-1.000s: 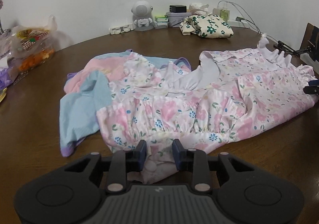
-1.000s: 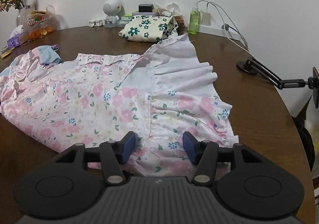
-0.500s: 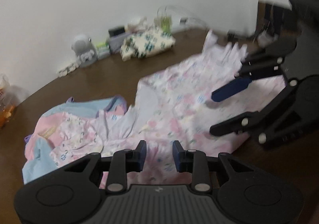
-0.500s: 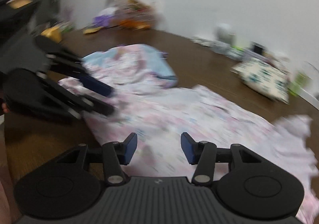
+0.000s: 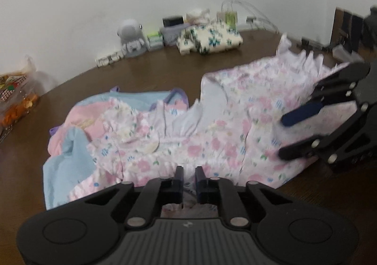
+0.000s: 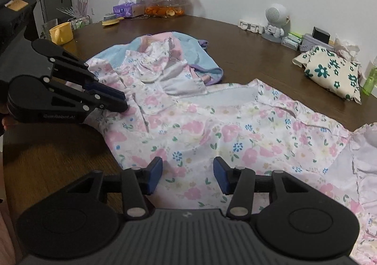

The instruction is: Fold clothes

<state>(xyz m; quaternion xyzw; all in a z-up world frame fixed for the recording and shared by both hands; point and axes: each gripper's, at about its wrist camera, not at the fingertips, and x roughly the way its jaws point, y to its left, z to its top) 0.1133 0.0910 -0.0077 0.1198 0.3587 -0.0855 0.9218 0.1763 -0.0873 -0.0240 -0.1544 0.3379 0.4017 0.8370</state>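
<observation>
Left wrist view: we saw left hand-held gripper (image 5: 189, 174) with jaws pressed nearly together, pinching near edge of floral dress (image 5: 235, 128) spread on table (image 5: 146, 76). Right hand-held gripper (image 6: 188, 173) had jaws spread wide, hovering over dress hem, gripping nothing. We noted blue-pink garment (image 6: 188, 50) lying beyond left hand-held gripper, partly under dress. Folded green-flowered cloth (image 6: 329, 71) sat far ahead of right hand-held gripper, near wall.

pink floral dress (image 6: 235, 133), blue-and-pink garment (image 5: 70, 147), brown table (image 6: 247, 48)
</observation>
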